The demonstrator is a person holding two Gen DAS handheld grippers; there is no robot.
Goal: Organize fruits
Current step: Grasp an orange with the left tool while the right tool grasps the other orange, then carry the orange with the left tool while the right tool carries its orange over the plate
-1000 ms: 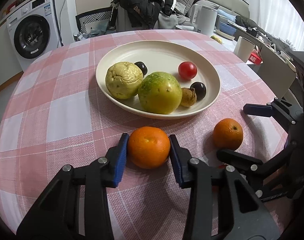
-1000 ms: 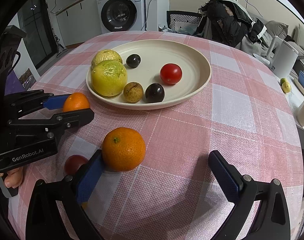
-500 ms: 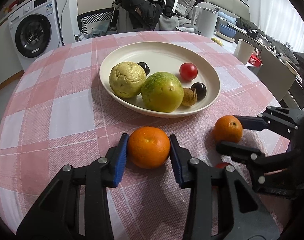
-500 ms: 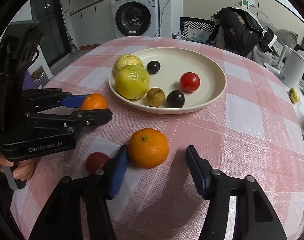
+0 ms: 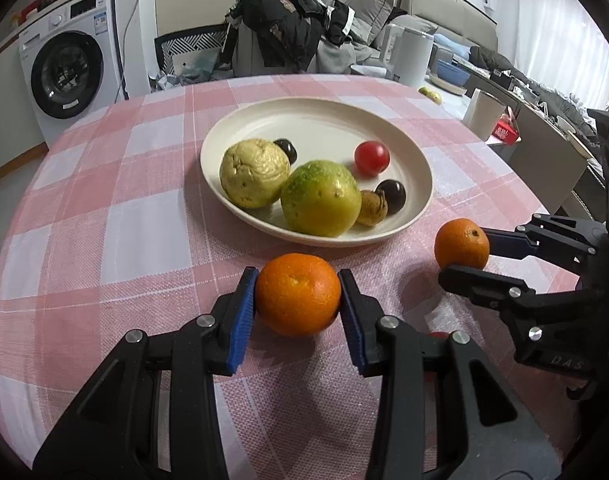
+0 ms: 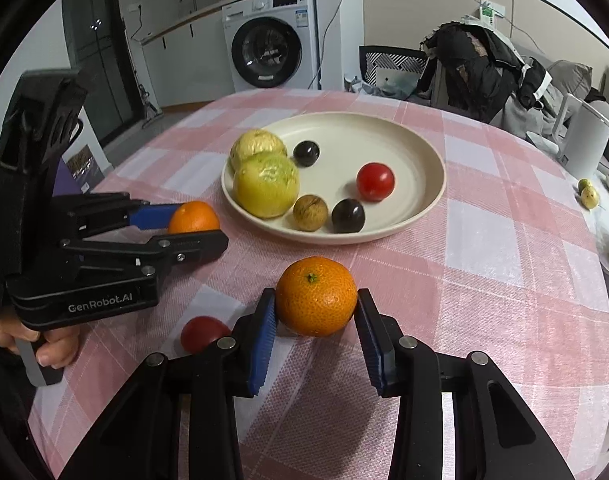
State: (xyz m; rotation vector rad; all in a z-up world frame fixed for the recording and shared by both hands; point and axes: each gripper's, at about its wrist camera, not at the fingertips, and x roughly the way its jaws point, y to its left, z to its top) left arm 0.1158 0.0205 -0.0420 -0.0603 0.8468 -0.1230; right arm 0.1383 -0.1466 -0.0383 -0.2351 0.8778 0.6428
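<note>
My left gripper (image 5: 298, 280) is shut on an orange (image 5: 298, 296) that rests on the pink checked cloth just in front of the cream plate (image 5: 324, 132). In the right wrist view my right gripper (image 6: 316, 298) is closing its jaws on a second orange (image 6: 316, 296), with both blue pads against its sides. The left gripper (image 6: 196, 226) and its orange (image 6: 192, 218) appear at the left of that view. On the plate (image 6: 424, 216) lie a pale yellow fruit, a green one, a red tomato (image 6: 375, 181), two dark plums and a brown nut. A loose red tomato (image 6: 202, 332) sits on the cloth beside my right gripper.
The round table's edge curves close on the right. A washing machine (image 6: 270, 46) and a chair piled with clothes (image 5: 292, 36) stand behind the table. A white kettle (image 6: 584, 140) and small yellow-green fruits (image 6: 588, 194) sit off to the right. A hand (image 6: 48, 344) grips the left tool.
My right gripper's jaws came in from wide apart until the pads met the second orange. The left gripper has kept its grip on its orange and stayed where it was.
</note>
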